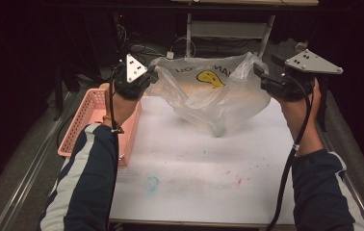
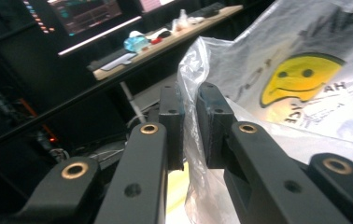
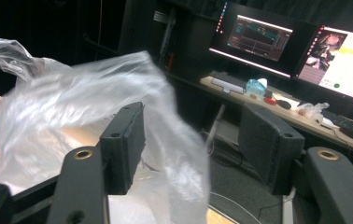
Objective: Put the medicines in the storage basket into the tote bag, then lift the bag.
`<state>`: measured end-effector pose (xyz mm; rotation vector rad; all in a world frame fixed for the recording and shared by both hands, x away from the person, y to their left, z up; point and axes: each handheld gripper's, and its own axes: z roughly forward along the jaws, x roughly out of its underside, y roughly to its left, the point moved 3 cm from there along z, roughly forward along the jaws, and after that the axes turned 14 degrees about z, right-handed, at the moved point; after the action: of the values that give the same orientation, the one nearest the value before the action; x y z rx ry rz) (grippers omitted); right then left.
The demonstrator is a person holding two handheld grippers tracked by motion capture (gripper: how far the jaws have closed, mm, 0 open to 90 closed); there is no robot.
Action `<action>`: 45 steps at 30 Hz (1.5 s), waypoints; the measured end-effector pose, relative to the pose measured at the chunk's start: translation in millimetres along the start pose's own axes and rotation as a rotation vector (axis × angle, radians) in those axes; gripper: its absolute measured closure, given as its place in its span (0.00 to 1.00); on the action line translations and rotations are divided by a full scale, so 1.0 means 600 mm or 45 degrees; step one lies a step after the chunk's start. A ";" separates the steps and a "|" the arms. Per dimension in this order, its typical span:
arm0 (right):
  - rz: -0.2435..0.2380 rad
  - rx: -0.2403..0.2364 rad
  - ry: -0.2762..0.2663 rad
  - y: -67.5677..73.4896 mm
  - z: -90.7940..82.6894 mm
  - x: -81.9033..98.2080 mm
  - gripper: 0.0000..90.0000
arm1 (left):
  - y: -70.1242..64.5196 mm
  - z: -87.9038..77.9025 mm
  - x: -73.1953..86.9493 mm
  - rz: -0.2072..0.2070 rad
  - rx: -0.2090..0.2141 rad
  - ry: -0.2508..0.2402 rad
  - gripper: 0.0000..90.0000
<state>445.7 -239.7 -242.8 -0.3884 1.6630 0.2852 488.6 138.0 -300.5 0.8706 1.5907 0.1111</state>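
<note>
A clear plastic bag (image 1: 214, 96) printed with a yellow smiley face (image 1: 211, 78) hangs between the two tools above the white worktop (image 1: 194, 178), its belly sagging onto the surface. The left tool (image 1: 150, 76) is clenched on the bag's left edge, a pink basket (image 1: 86, 120) just below and behind that hand. At the far side, the right tool (image 1: 258, 72) stands released, the film slack between its jaws and not pinched.

The risk, as it looks from here: with one edge free, the bag could slump and close its mouth, and a tug from the left tool alone might drag it across the worktop or stretch the thin film.

The left gripper view shows the plastic squeezed flat between the pads (image 2: 212, 126), a detail too small to read from above. The high view alone gives the basket and a small greenish item (image 1: 220, 129) inside the bag's bottom.
</note>
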 end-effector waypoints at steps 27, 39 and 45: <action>-0.021 -0.005 -0.029 0.017 -0.095 0.040 0.29 | 0.012 -0.048 0.025 0.004 0.010 -0.028 0.86; 0.032 -0.090 0.024 0.018 -0.130 0.097 0.24 | -0.001 -0.128 0.044 0.046 0.029 -0.099 0.34; 0.040 -0.118 0.072 0.016 -0.146 0.126 0.22 | -0.024 -0.181 0.066 0.054 0.088 -0.136 0.20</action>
<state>354.9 -272.8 -306.8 -0.4432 1.7164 0.3788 387.3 194.2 -314.2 0.9493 1.4838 0.0391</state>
